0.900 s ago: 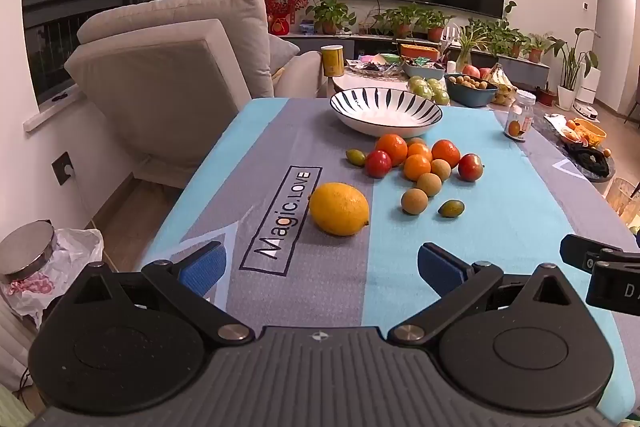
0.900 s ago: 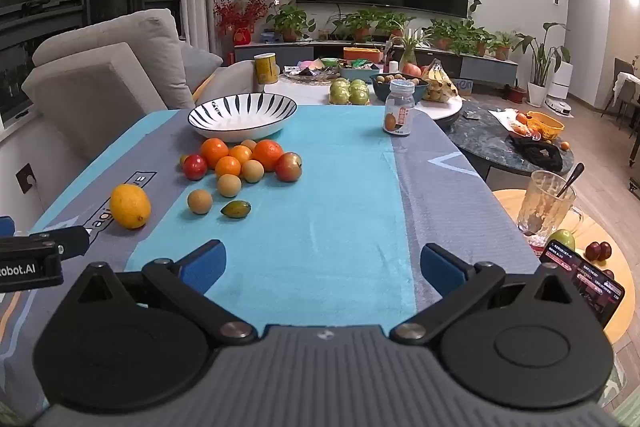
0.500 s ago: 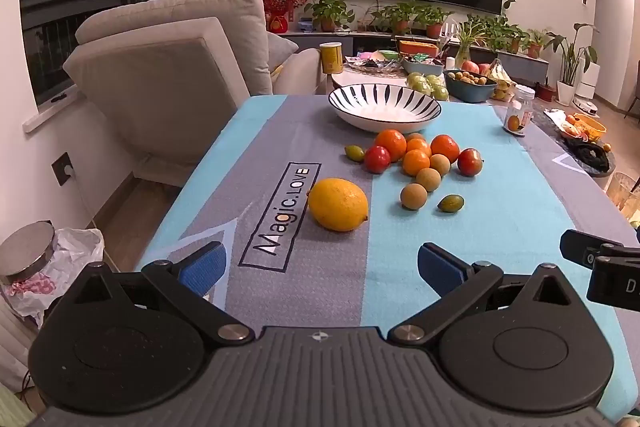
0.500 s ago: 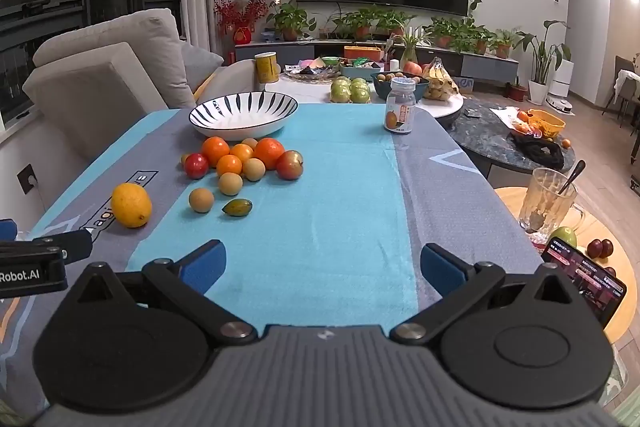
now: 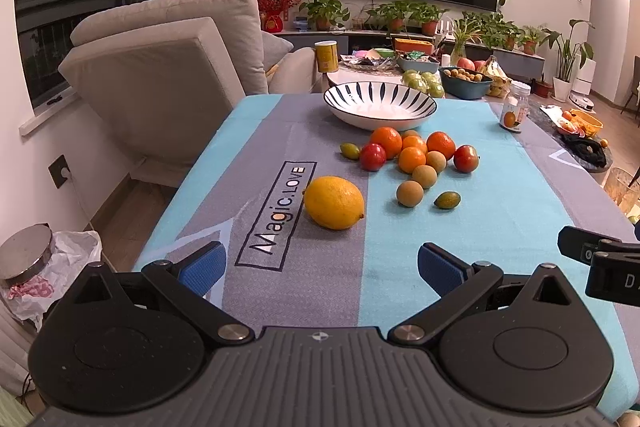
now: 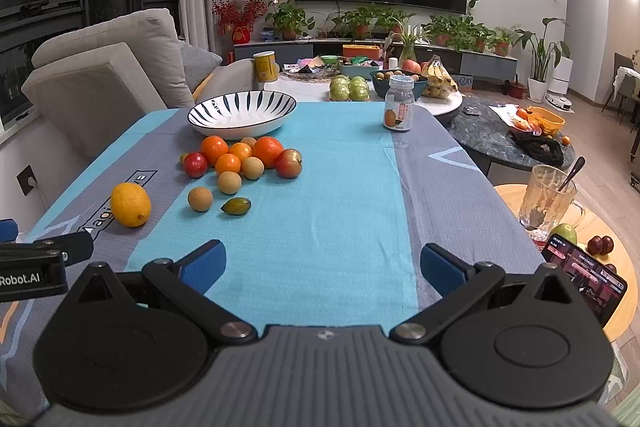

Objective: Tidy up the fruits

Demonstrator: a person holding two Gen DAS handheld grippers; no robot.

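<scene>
A yellow lemon (image 5: 334, 202) (image 6: 130, 204) lies on the blue and grey tablecloth, a short way ahead of my open left gripper (image 5: 322, 273). Beyond it sits a cluster of oranges (image 5: 386, 141) (image 6: 214, 149), red fruits (image 5: 373, 157) (image 6: 289, 163), tan round fruits (image 5: 409, 193) (image 6: 200, 198) and a small green fruit (image 5: 447, 200) (image 6: 236, 205). A blue-striped white bowl (image 5: 380, 104) (image 6: 241, 113) stands empty behind the cluster. My right gripper (image 6: 322, 273) is open over bare cloth, to the right of the fruits. Neither gripper holds anything.
A small jar (image 6: 398, 107) stands at the table's far right. Behind is a low table with green apples (image 6: 349, 89) and bananas (image 6: 438, 75). A glass mug (image 6: 548, 201) and phone (image 6: 584, 275) sit on a side table at right. An armchair (image 5: 160, 67) stands left.
Both views have edged slightly nearer the fruits; the fruits and bowl lie where they were. Both grippers stay open.
</scene>
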